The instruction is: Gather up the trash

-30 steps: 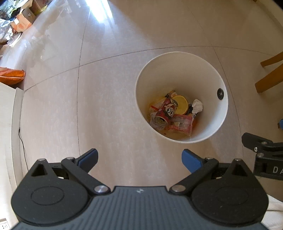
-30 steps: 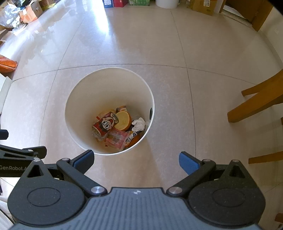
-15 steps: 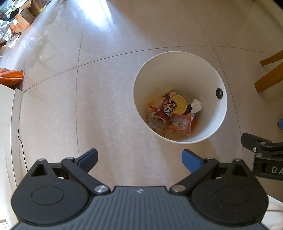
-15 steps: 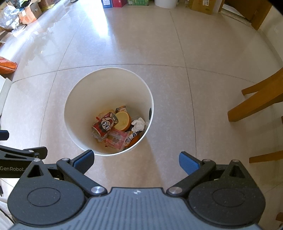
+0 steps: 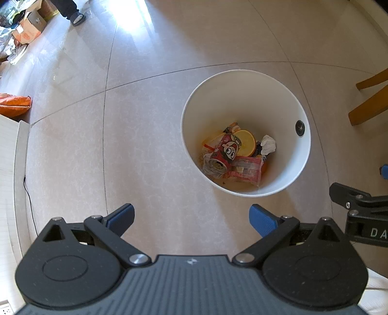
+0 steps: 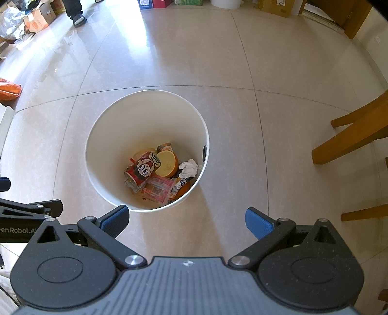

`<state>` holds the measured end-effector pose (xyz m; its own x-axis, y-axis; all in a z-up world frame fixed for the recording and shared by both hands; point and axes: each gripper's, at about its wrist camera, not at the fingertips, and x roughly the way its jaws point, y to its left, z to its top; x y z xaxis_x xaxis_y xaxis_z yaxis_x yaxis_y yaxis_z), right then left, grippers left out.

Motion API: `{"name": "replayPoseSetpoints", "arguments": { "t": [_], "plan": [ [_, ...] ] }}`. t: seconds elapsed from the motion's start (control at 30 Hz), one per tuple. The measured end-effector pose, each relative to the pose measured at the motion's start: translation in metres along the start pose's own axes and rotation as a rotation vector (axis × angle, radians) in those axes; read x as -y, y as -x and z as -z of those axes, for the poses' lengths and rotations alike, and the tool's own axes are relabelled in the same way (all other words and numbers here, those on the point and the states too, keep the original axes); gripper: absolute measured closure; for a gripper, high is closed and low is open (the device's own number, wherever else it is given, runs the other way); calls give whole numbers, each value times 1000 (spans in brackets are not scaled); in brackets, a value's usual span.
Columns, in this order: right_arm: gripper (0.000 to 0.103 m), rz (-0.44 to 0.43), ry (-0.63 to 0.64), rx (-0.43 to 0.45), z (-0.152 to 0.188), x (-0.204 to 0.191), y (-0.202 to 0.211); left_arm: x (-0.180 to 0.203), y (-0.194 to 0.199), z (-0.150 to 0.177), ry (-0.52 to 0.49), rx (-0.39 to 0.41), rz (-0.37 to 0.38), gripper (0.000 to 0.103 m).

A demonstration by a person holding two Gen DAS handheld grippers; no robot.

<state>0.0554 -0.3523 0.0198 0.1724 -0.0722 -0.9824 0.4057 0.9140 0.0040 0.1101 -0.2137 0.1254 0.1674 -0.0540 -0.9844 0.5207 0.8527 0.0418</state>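
Note:
A white round bin [image 5: 194, 111] [image 6: 106, 130] stands on the tiled floor below both grippers. Inside lie a red can with a cartoon face [image 5: 224, 153] [image 6: 141, 168], an orange half [image 5: 245, 143] [image 6: 167, 163], a crumpled white tissue [image 5: 268, 144] [image 6: 189, 168] and a red wrapper [image 5: 247, 169] [image 6: 157, 189]. My left gripper [image 5: 191, 218] hangs open and empty, above the floor to the bin's near left. My right gripper [image 6: 185, 219] is open and empty too, over the bin's near rim. Each gripper's edge shows in the other's view.
Wooden chair legs [image 6: 351, 135] [image 5: 368, 101] stand to the right. An orange bag [image 5: 14, 105] [image 6: 8, 88] lies at the left by a white furniture edge [image 5: 20, 169]. Cardboard boxes [image 6: 38, 14] and a person's foot [image 6: 78, 20] are at the far left.
Both views tilted up a little, so the bin sits slightly lower and the far room with a person's foot has come into view. The grippers stay open.

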Motion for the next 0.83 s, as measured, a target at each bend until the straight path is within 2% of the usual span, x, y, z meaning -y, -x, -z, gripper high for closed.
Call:
{"name": "replayPoseSetpoints", "arguments": {
  "t": [0.83],
  "plan": [
    [0, -8, -2, -10, 0, 2, -2, 1, 4, -2, -12, -2, 8, 3]
  ]
}}
